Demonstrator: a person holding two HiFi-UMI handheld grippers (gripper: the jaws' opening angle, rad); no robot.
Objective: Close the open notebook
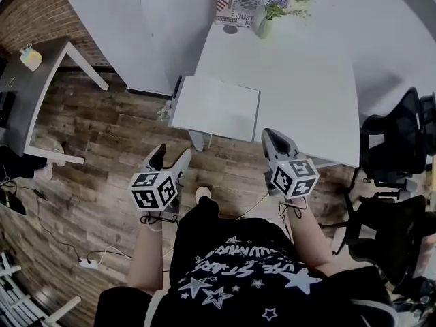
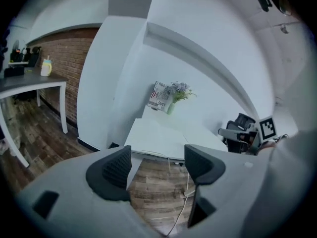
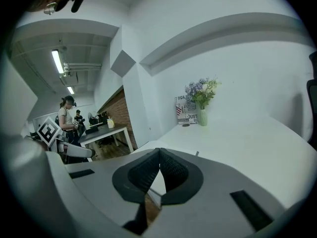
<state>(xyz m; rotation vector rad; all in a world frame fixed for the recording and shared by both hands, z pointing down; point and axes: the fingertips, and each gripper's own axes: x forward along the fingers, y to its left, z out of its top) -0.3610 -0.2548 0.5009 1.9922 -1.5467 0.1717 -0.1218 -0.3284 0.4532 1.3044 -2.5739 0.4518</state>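
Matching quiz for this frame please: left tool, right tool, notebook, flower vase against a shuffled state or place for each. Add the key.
1. left tool
2. right tool
3. notebook
4. flower vase

A. at the far end of the table
B. jaws together, nothing between them
C. jaws apart, nothing between them
D. lying at the table's near left corner

Pairs: 1-C, 2-B, 3-D, 4-A
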